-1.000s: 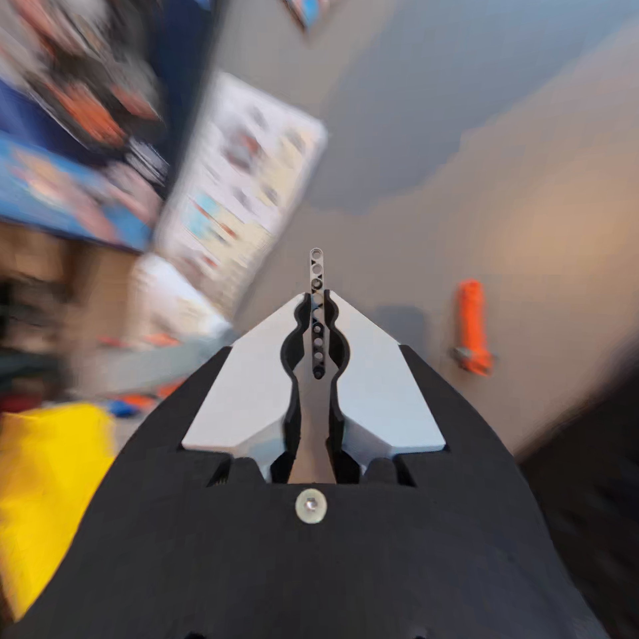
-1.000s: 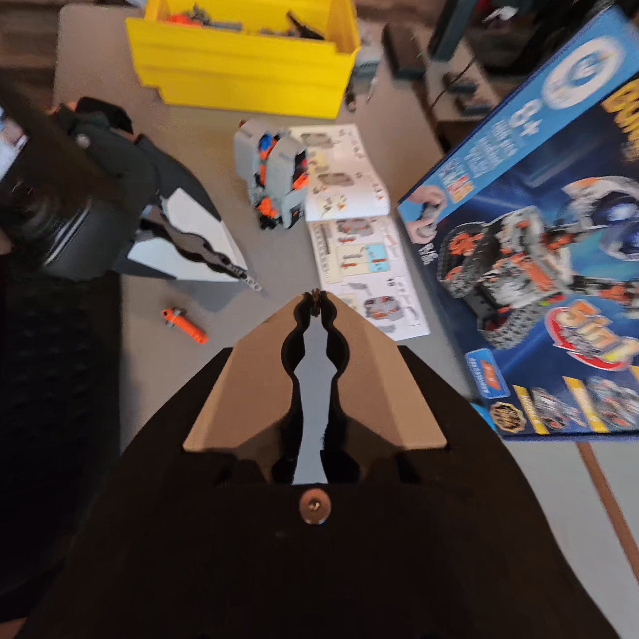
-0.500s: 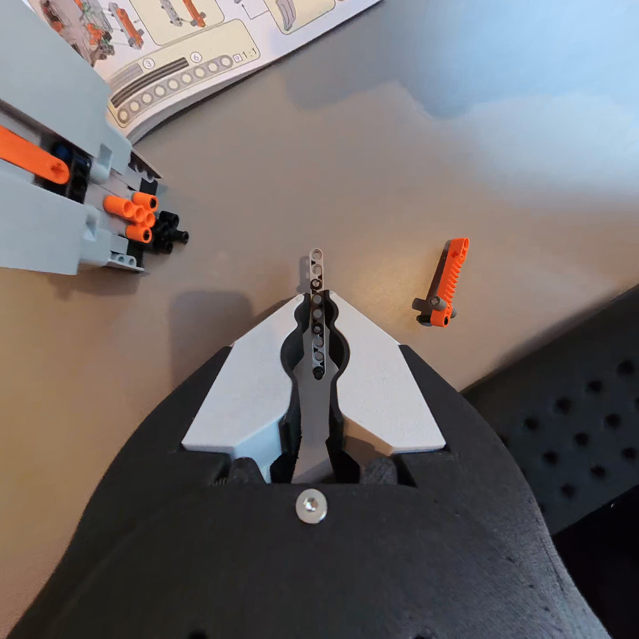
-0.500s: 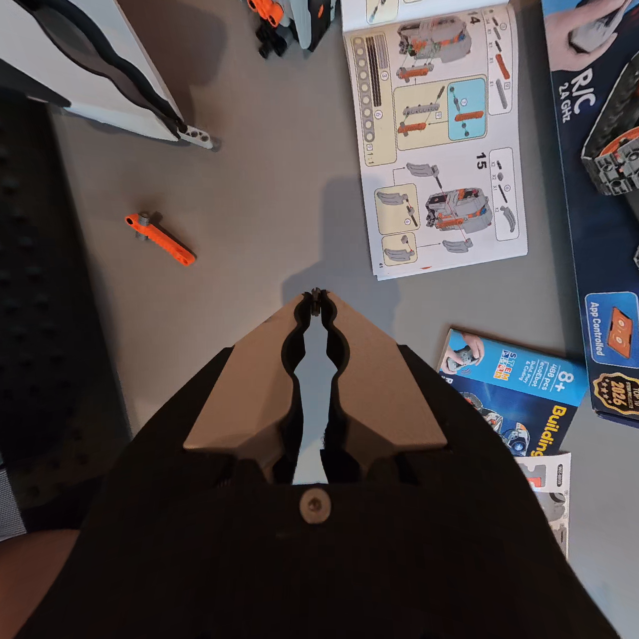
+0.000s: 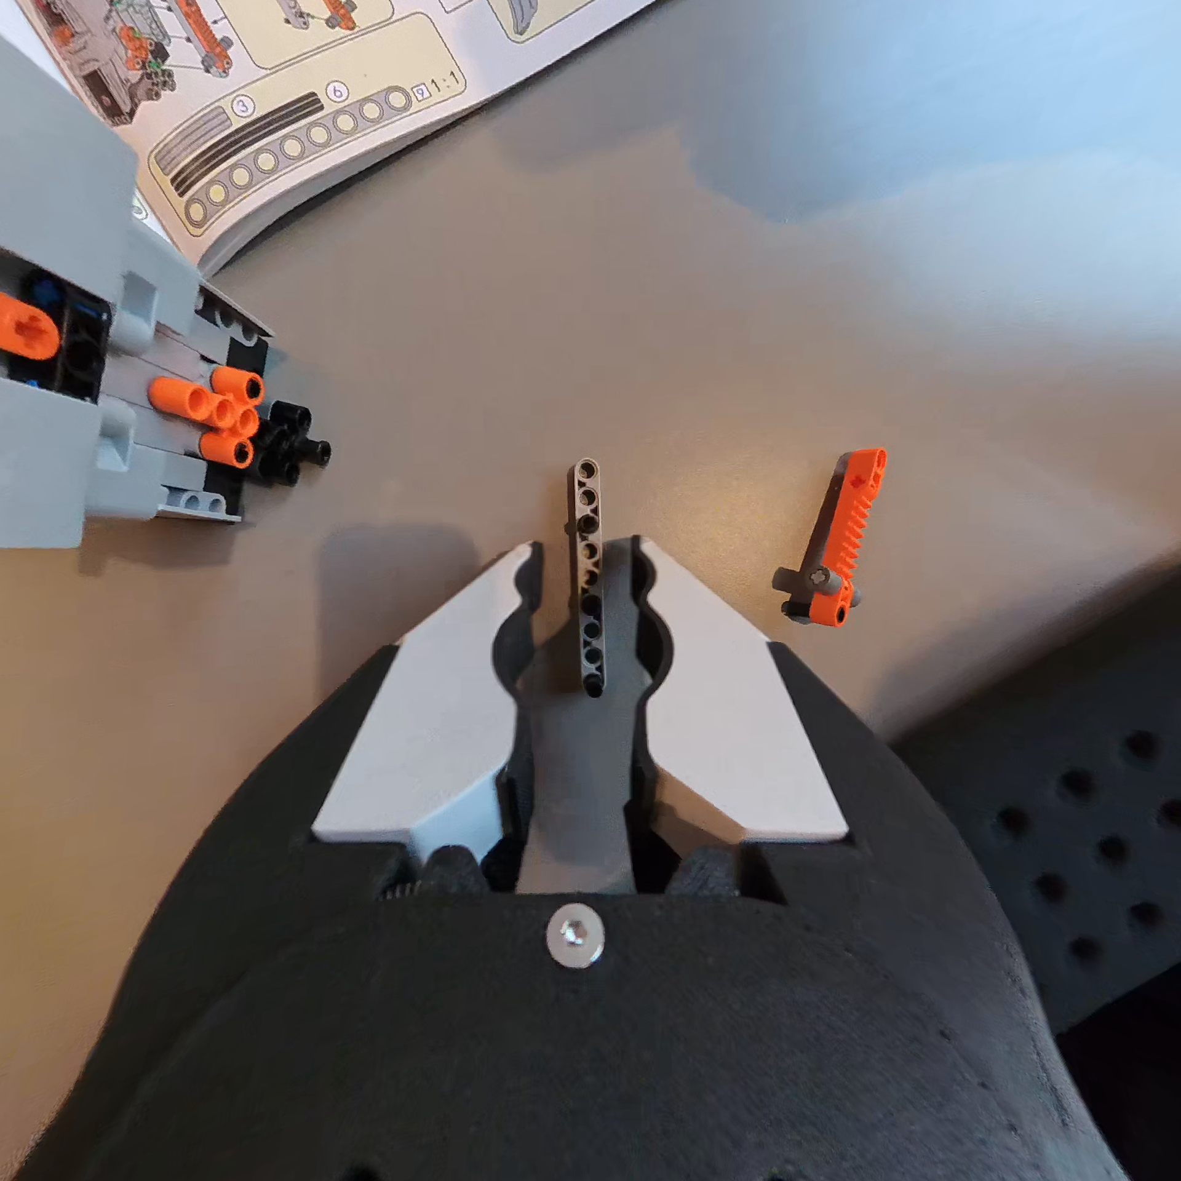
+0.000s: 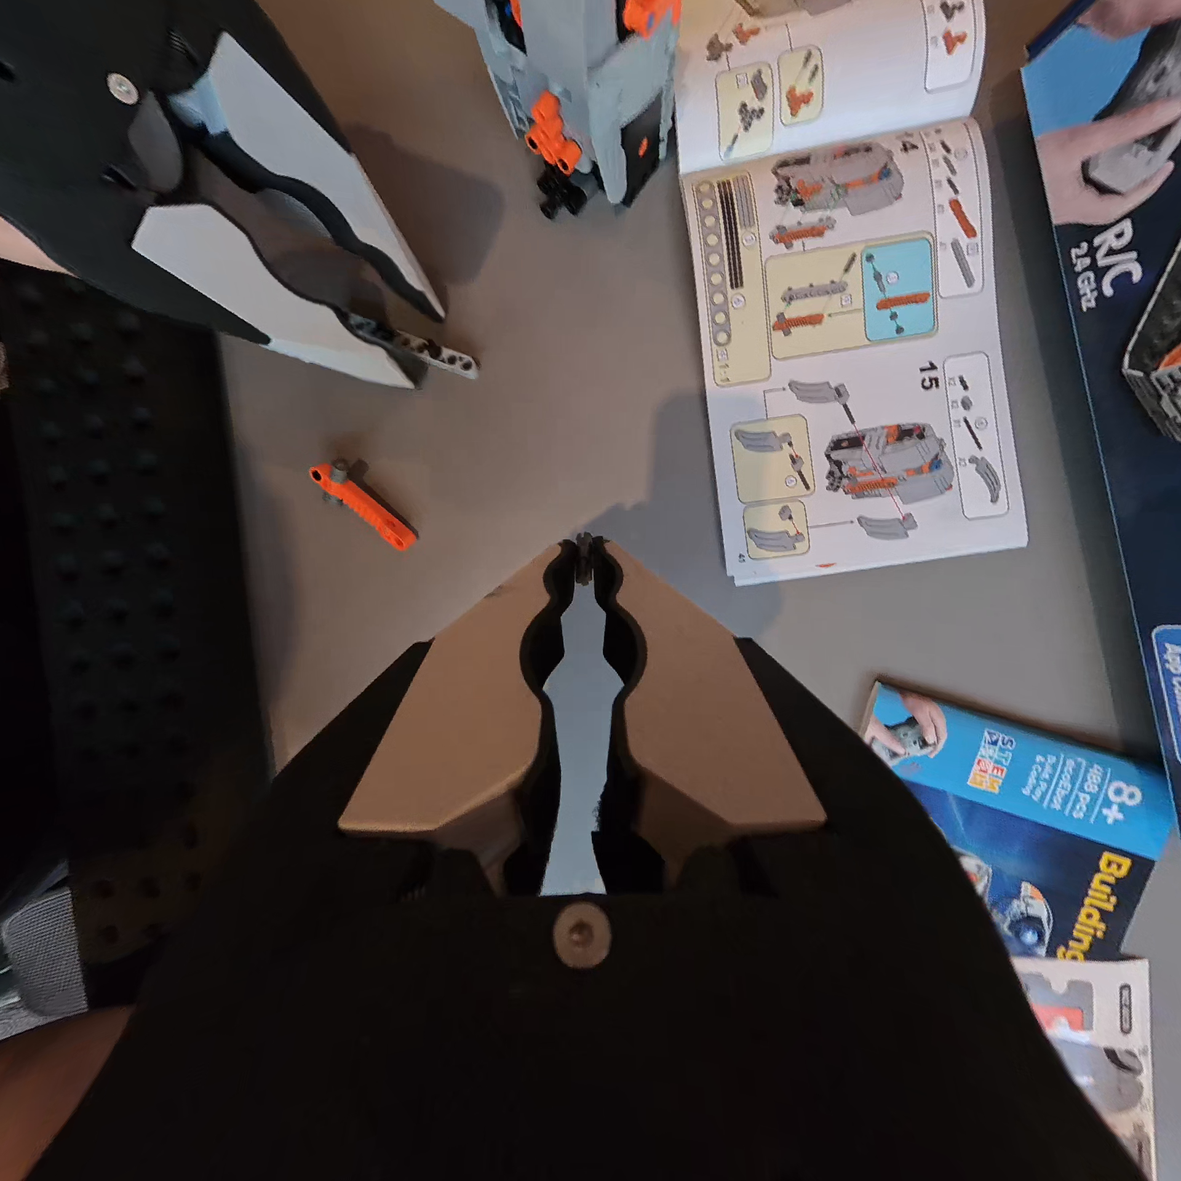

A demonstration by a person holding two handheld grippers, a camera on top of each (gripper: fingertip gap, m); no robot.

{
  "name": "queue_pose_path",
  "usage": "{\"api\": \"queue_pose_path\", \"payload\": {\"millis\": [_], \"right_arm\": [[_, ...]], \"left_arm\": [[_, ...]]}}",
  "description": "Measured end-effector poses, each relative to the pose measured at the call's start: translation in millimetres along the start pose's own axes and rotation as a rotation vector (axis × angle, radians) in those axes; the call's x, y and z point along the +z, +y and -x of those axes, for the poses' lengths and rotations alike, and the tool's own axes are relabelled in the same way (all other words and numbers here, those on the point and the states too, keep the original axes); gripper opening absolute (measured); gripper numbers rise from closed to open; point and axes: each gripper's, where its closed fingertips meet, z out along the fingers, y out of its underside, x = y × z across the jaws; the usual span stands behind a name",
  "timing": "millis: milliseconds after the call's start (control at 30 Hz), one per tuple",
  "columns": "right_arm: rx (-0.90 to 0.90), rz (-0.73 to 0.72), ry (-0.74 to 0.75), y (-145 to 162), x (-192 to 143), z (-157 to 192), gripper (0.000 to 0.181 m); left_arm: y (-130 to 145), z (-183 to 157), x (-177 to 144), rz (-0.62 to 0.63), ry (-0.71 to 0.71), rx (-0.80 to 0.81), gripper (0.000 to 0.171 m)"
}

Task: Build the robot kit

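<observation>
My left gripper (image 5: 585,543) is open just above the grey table. A thin grey beam with holes (image 5: 588,575) sits loose between its jaws, its far end past the tips. The gripper and beam (image 6: 415,345) also show in the right wrist view, the beam beside the lower finger. An orange toothed beam with a grey pin (image 5: 837,543) lies on the table to the right; it also shows in the right wrist view (image 6: 361,505). My right gripper (image 6: 583,543) is shut on a small dark grey piece (image 6: 583,562), above the table.
A grey block model with orange and black pins (image 5: 96,396) (image 6: 588,96) stands at the far left. An open instruction booklet (image 6: 850,319), a blue box (image 6: 1118,255) and a smaller blue booklet (image 6: 1022,818) lie to the right. A black perforated mat (image 5: 1086,863) borders the near edge.
My left gripper's jaws have opened and let go of the grey beam, which now sits loose between them. My right gripper stays shut on its small piece and has moved nearer the table.
</observation>
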Motion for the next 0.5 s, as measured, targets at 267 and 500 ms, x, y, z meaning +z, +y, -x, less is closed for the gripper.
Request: {"api": "queue_pose_path", "payload": {"millis": [267, 500], "right_arm": [[-0.018, -0.213, -0.251, -45, -4, 44, 0.004], [0.073, -0.308, -0.486, -71, -11, 77, 0.004]], "left_arm": [[-72, -11, -64, -0.460, -0.120, 0.272, 0.030], [-92, -45, -82, -0.623, -0.140, 0.532, 0.025]]}}
